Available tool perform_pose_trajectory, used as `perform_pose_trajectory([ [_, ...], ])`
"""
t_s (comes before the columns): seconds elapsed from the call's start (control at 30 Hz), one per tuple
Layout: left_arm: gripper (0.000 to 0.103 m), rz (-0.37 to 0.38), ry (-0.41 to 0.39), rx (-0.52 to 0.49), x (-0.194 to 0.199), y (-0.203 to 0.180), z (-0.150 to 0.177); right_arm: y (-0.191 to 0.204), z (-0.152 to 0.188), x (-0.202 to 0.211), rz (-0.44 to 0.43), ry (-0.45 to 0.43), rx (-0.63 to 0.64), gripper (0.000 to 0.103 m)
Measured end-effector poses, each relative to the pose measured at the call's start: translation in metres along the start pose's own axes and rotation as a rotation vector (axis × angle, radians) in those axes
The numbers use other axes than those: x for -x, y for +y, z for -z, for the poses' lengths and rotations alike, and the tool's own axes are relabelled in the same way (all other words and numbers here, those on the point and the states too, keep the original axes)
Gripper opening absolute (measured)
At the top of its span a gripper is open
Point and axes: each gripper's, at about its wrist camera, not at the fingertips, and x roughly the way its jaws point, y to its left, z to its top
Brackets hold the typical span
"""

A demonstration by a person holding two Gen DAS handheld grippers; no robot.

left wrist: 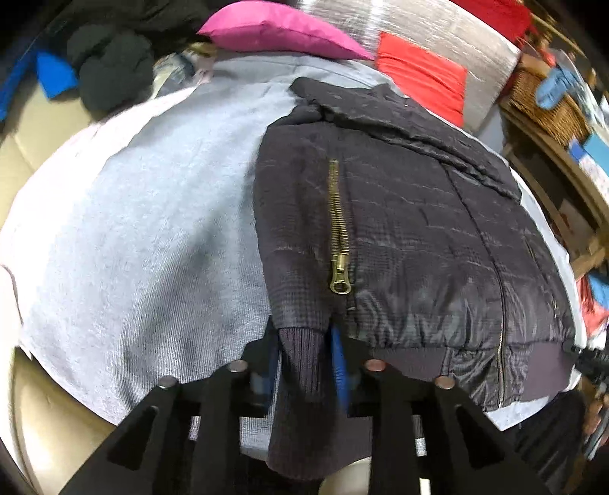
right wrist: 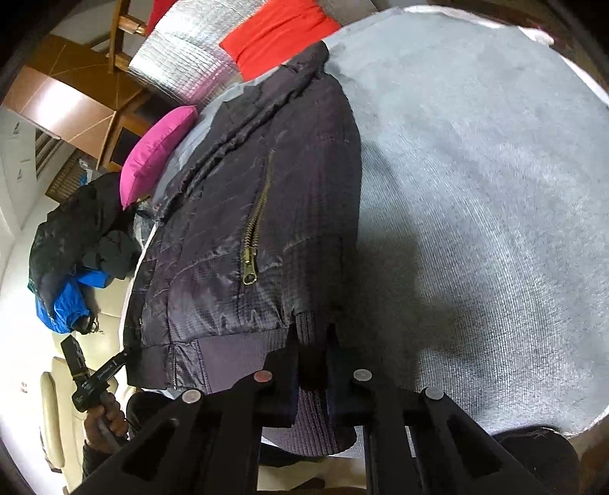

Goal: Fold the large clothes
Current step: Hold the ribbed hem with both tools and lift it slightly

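Note:
A dark quilted jacket [left wrist: 399, 213] with a brass zipper [left wrist: 338, 243] lies flat on a grey cloth [left wrist: 133, 228]. My left gripper [left wrist: 304, 342] is shut on a ribbed knit cuff [left wrist: 300, 365] at the jacket's near edge, with the blue pads [left wrist: 338, 361] on either side of it. In the right wrist view my right gripper [right wrist: 312, 339] is shut on a ribbed cuff [right wrist: 310, 411] at the near edge of the jacket [right wrist: 266, 171], beside the zipper [right wrist: 253, 243]. A hand [right wrist: 106, 415] holds the other gripper's handle [right wrist: 95, 377] at the hem's far left corner.
A pink cushion [left wrist: 274, 30] and a red cushion [left wrist: 422, 76] lie beyond the jacket. Black clothes [left wrist: 114, 72] and a blue garment [right wrist: 64, 304] are piled to one side. A wicker basket [left wrist: 544, 99] and wooden furniture stand on the other. The grey cloth [right wrist: 475, 190] spreads wide.

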Motion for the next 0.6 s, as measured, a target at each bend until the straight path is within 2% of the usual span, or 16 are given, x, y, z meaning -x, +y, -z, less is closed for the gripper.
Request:
perform_pose_trajectory([
  [0.03, 0.043, 0.010, 0.006, 0.023, -0.001, 0.004, -0.002, -0.001, -0.002, -0.001, -0.010, -0.004, -0.012, 0.016],
  [0.07, 0.055, 0.014, 0.004, 0.041, -0.001, 0.007, -0.002, 0.000, -0.003, -0.003, -0.019, -0.008, -0.023, 0.016],
  [0.1, 0.063, 0.015, -0.002, 0.057, 0.000, 0.009, -0.002, 0.000, -0.004, -0.003, -0.030, -0.015, -0.028, 0.018],
  [0.27, 0.063, 0.036, 0.010, 0.034, -0.007, 0.003, -0.004, 0.001, -0.003, 0.002, -0.017, -0.052, -0.014, 0.033],
  [0.3, 0.063, 0.034, 0.010, 0.026, -0.008, 0.001, -0.003, 0.000, -0.004, 0.002, -0.014, -0.059, -0.022, 0.041],
  [0.33, 0.063, 0.019, 0.008, 0.016, -0.010, -0.002, -0.004, -0.001, -0.005, 0.002, -0.012, -0.063, -0.028, 0.057],
  [0.37, 0.060, 0.005, 0.005, 0.005, -0.011, -0.004, -0.004, -0.003, -0.006, 0.002, -0.008, -0.070, -0.037, 0.062],
  [0.43, 0.042, 0.002, -0.002, 0.000, -0.012, -0.007, -0.004, -0.005, -0.007, -0.001, -0.013, -0.068, -0.047, 0.062],
  [0.47, 0.021, -0.018, -0.011, 0.001, -0.010, -0.007, -0.005, -0.005, -0.007, -0.002, -0.017, -0.061, -0.045, 0.059],
  [0.5, 0.021, -0.021, -0.010, 0.002, -0.008, -0.005, -0.006, -0.003, -0.007, -0.003, -0.019, -0.057, -0.035, 0.044],
  [0.53, 0.019, -0.004, -0.011, 0.011, -0.007, -0.002, -0.006, 0.001, -0.006, -0.006, -0.015, -0.040, -0.014, 0.024],
  [0.57, 0.017, 0.005, -0.010, 0.016, -0.005, 0.000, -0.007, 0.002, -0.005, -0.008, 0.015, -0.030, 0.001, 0.023],
  [0.6, 0.016, 0.008, -0.010, 0.010, -0.005, 0.001, -0.007, 0.004, -0.004, -0.010, 0.032, -0.021, 0.018, 0.016],
])
